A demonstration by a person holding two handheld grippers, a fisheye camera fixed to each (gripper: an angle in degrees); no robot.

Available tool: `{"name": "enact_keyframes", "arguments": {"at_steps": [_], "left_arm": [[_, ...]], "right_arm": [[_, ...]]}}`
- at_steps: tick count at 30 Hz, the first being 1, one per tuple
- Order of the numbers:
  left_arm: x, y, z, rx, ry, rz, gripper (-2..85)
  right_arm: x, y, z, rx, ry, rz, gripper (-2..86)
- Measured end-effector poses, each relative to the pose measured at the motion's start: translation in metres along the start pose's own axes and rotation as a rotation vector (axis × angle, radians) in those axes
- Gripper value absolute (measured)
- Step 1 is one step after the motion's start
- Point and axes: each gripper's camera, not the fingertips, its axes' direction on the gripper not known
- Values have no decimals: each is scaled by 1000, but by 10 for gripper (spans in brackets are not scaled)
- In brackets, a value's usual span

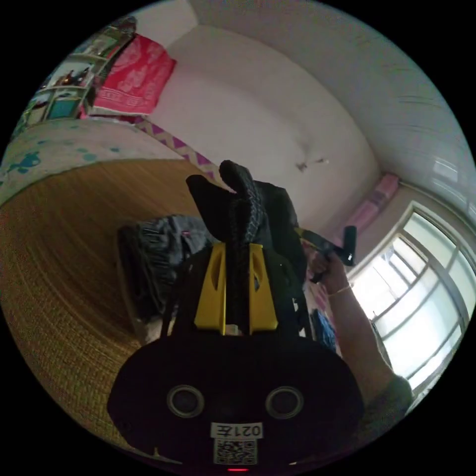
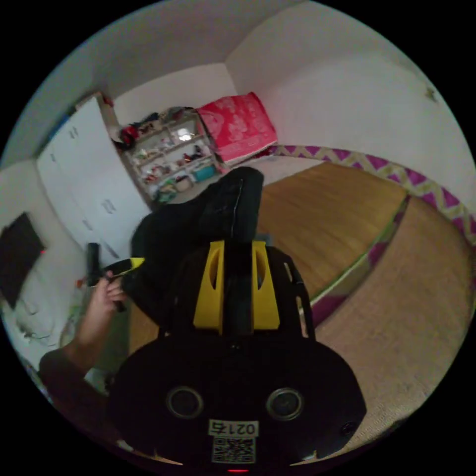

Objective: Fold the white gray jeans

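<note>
two tongs are up in the air, each with yellow jaws pressed from both sides on a fold of the jeans. in the left gripper view my left tongs [image 1: 236, 253] clamp a dark bunched ridge of the jeans [image 1: 243, 198], which sticks up past the jaw tips and curls over. more of the cloth hangs behind the jaws, dark and in shadow. past it my other hand [image 1: 325, 267] holds the right tongs, whose jaws i cannot make out there, with the forearm running down toward the window [image 1: 426, 297]. below the cloth lies a woven mat [image 1: 64, 238] on the bed, and a dark grey heap of clothing [image 1: 163, 238] rests on the mat just beside the hanging jeans. a red cloth [image 1: 136, 77] hangs by the shelf [image 1: 64, 94] at the far end.

in the right gripper view my right tongs [image 2: 237, 258] grip another part of the jeans [image 2: 233, 198], the fabric rising between the jaws and draping off to the side toward my left hand [image 2: 106, 292]. that hand holds the left tongs' handle, a yellow jaw showing against the cloth. the mat [image 2: 327, 213] spreads beyond, edged by a purple zigzag border [image 2: 396, 173]. a white wardrobe [image 2: 84, 168] stands next to the cluttered shelf [image 2: 173, 153], with the red cloth [image 2: 238, 124] beside it.
</note>
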Motion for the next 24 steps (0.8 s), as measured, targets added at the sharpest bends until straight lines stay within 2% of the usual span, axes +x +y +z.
{"name": "enact_keyframes", "arguments": {"at_steps": [2,3,4,6,9,11,15,20,24], "left_arm": [[-57,15,28,-14,-40,-164,84],[-72,21,35,-36,-31,-205,88],[-95,35,39,-46,9,-262,85],[-112,55,25,40,129,-277,79],[-106,85,4,41,156,-241,61],[-81,115,-9,10,106,-178,40],[-16,169,-20,-11,14,-3,-2],[112,272,15,-98,-131,352,-9],[184,349,56,-149,-109,501,-9]], "right_arm": [[-25,-3,51,-76,310,-48,70],[-29,0,60,-95,346,-63,69],[-36,12,73,-119,380,-84,67],[-41,36,76,-113,363,-92,63],[-38,84,61,-140,326,-80,60],[-30,131,31,-155,254,-55,63],[-16,211,-30,-131,256,8,83],[2,337,-132,-137,433,104,100],[22,401,-199,-120,597,191,108]]}}
